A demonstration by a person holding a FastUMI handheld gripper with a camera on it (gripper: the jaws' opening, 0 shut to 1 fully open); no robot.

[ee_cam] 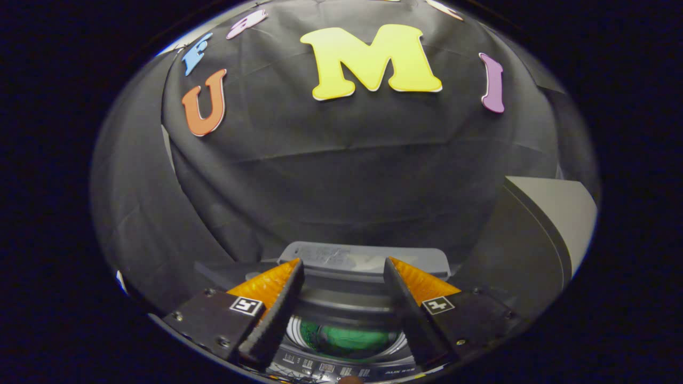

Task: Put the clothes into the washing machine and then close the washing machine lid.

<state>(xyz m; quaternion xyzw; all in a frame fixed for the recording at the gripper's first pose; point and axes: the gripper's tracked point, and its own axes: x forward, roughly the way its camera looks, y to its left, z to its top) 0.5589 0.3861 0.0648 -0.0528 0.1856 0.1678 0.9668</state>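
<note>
One washing machine (347, 320) sits low in the gripper view, directly under and ahead of the fingers. Its grey lid (368, 260) stands raised at the back, the rounded top edge just beyond the fingertips and touching neither. Below the lid the round drum mouth is open, ringed by a pale rim, and one bundle of green clothes (349, 340) lies inside it — already down in the drum, between the two fingers as seen from here. The control panel (325, 368) runs along the machine's near edge, closest to the camera; its markings are too small to make out.

To the right of the machine stands one grey box-like object (539, 234) with a lighter top face, well apart from the right finger; what it is cannot be told.

One gripper (344, 264) hangs above the drum mouth, its two orange-backed fingers (267, 285) spread wide with nothing between them — released, gripping nothing. The gap between the fingertips spans much of the lid's width, and there is open room on both sides of the fingers.
</note>
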